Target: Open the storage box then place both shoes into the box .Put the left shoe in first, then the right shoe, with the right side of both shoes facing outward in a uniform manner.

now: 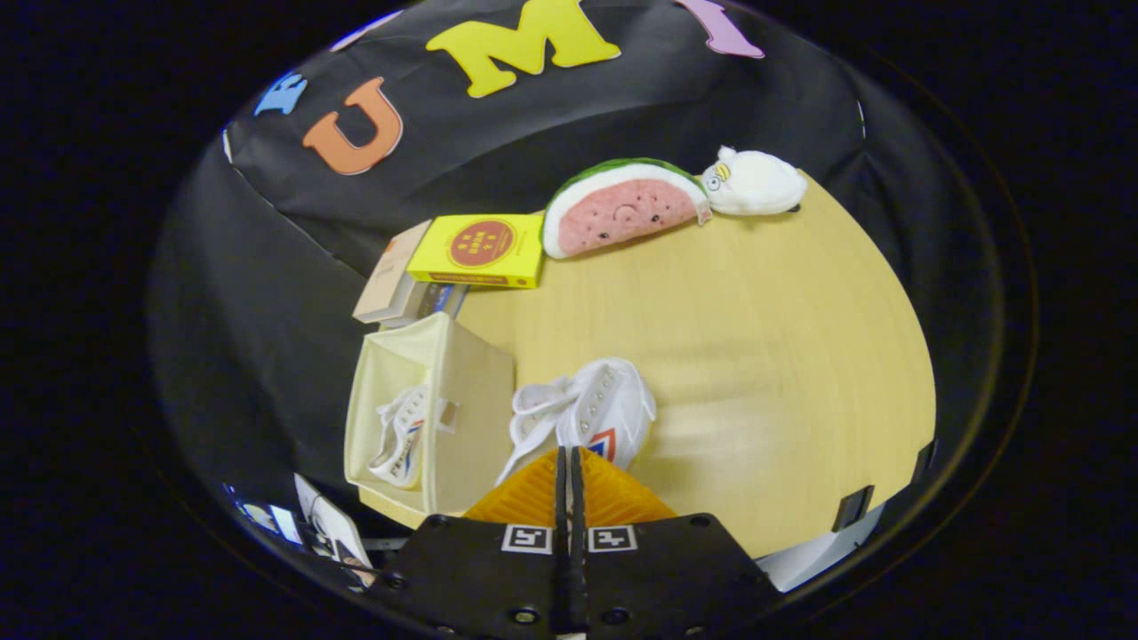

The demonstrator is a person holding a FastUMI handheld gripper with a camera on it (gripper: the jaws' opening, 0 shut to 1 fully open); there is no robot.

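**One shoe boxed, one on the table**

The gripper (569, 458) has its fingers pressed almost together, with a thin slit between them and nothing held. Their tips sit at the near end of a white shoe (587, 413) lying on the table (756, 356) just ahead; whether they touch it cannot be told.

Left of that shoe, just beside it, stands the cream box (471, 391), open toward the camera. A second white shoe (402, 436) lies inside it, against the inner wall.

Beyond the box, at the table's far left, a yellow carton (480, 249) rests on a small stack of books (400, 284). To its right a plush watermelon slice (622, 209) leans by the wall, and a white plush toy (754, 182) lies touching its right end — both well apart from the shoes.

The stretch of table between the loose shoe and the plush toys is bare wood; the box wall is the only thing close beside the shoe.
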